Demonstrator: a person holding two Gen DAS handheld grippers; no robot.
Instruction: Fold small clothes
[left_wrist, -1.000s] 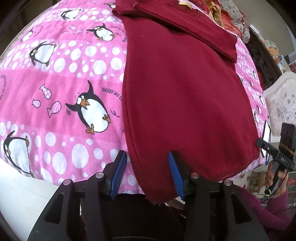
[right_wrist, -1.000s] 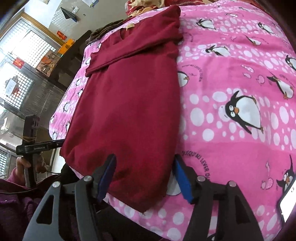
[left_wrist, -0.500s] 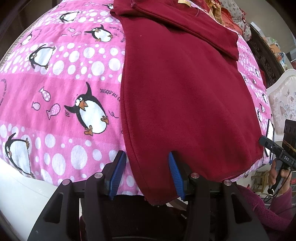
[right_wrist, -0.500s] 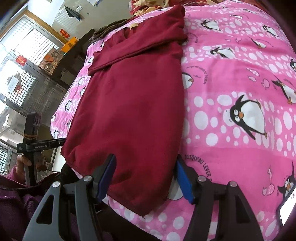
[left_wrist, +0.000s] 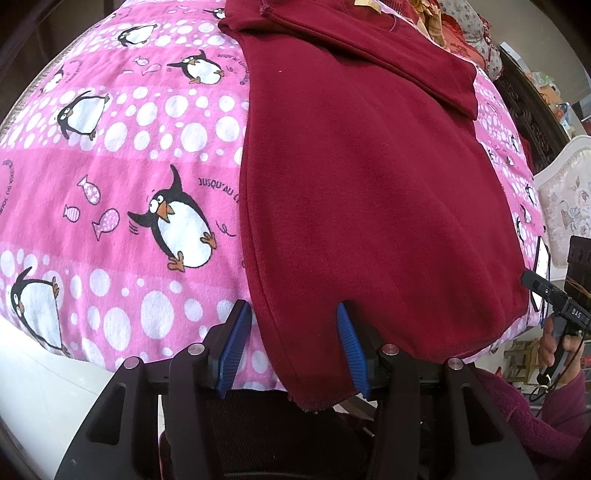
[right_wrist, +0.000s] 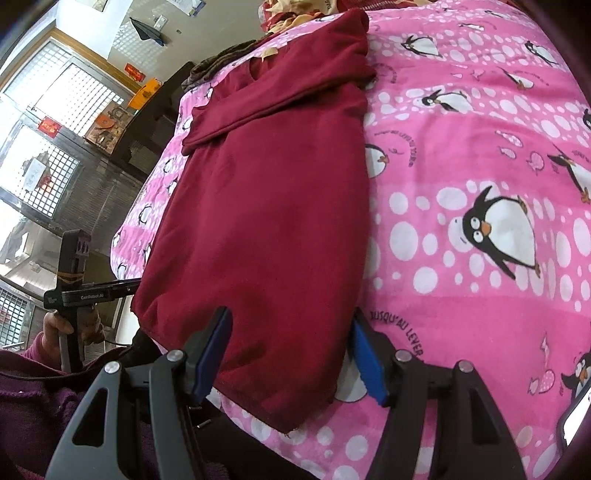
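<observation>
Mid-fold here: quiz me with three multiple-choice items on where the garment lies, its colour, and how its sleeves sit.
1. The dark red top lies on:
A. a pink penguin-print bedcover
B. a wooden table
C. a tiled floor

2. The pads on the left gripper fingers are:
A. yellow
B. blue
C. green

3. The top's sleeves are:
A. hanging off the bed
B. spread out sideways
C. folded across its upper part

Answers:
1 A, penguins and white dots surround the fabric in both views.
2 B, both pads show blue beside the hem.
3 C, a band of fabric crosses near the neck label.
</observation>
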